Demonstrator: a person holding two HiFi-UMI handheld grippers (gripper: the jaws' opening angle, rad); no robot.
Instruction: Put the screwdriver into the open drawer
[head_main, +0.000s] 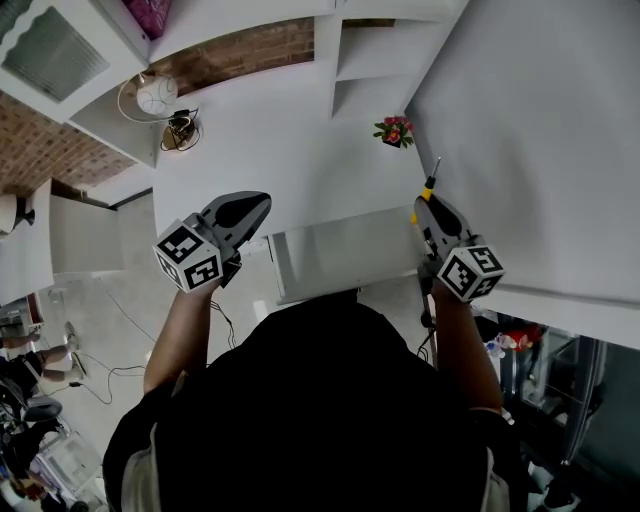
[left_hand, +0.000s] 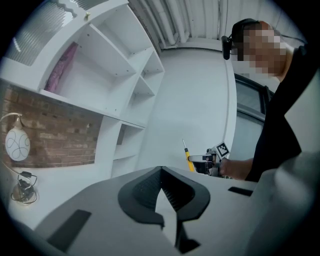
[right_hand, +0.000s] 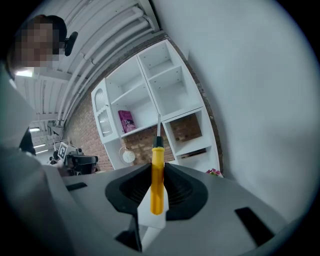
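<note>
Right gripper (right_hand: 157, 169) had its jaws clamped on the yellow handle of the screwdriver (right_hand: 157, 192), and the metal shaft stuck straight out past the tips, toward the white shelving (right_hand: 150, 95). From the head camera, the tool hung in the air by the right end of the open drawer (head_main: 340, 258), not inside it. Left gripper (left_hand: 161, 175) sat off the drawer's left end, jaws pressed together, nothing between them. Beyond, a small pot of flowers (head_main: 394, 131) stood on the white desktop (head_main: 270, 150).
</note>
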